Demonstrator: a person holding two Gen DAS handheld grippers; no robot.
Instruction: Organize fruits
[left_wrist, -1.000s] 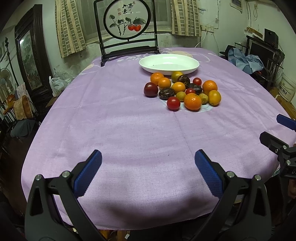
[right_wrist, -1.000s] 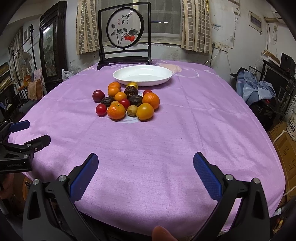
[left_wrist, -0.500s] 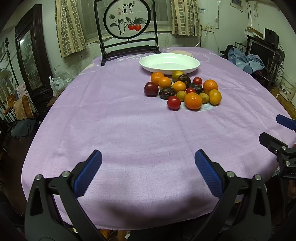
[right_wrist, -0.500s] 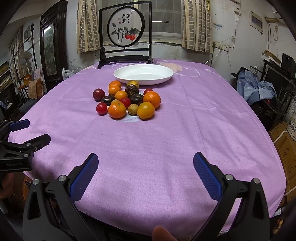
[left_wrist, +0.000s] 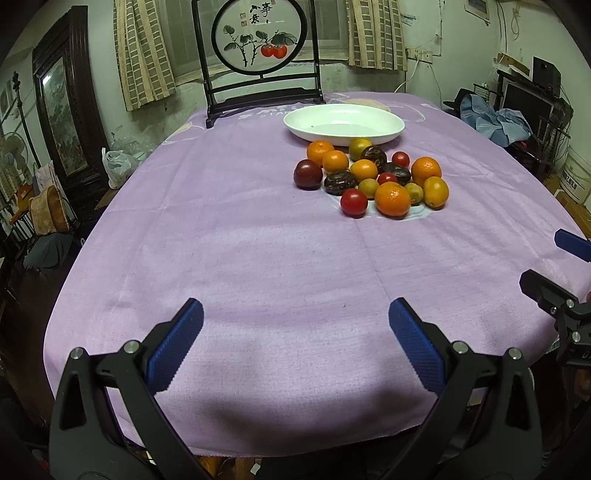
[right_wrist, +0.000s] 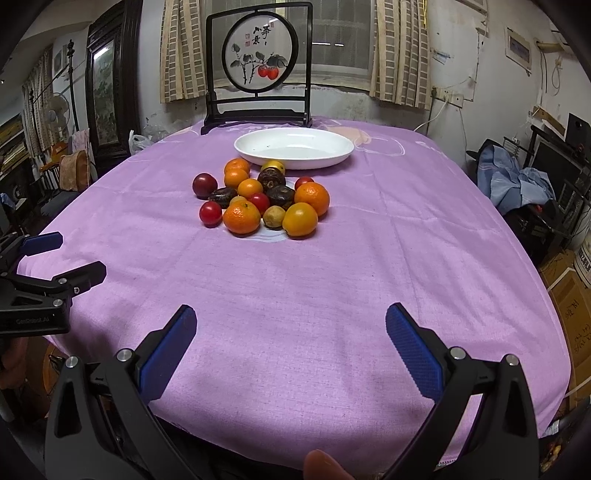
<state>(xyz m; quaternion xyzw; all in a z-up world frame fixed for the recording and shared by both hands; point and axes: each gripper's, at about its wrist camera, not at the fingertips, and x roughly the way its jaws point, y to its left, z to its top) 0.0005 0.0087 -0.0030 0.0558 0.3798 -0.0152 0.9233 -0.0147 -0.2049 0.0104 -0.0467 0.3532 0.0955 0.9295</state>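
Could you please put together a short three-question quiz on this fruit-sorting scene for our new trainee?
1. True or false: the white dish already holds fruit.
2. The fruit pile lies: A) in front of the dish, B) behind it, C) inside it.
3. Fill in: the left gripper and right gripper are both ____ over the purple tablecloth.

Key: 1 false; 2 A; 3 open.

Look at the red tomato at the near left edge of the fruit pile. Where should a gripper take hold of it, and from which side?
Probably grip the red tomato across its widest middle, coming from the near, open cloth side. It is round and smooth, so a low grip could slip. An orange sits close on its right, a dark fruit behind; the left gripper is open.
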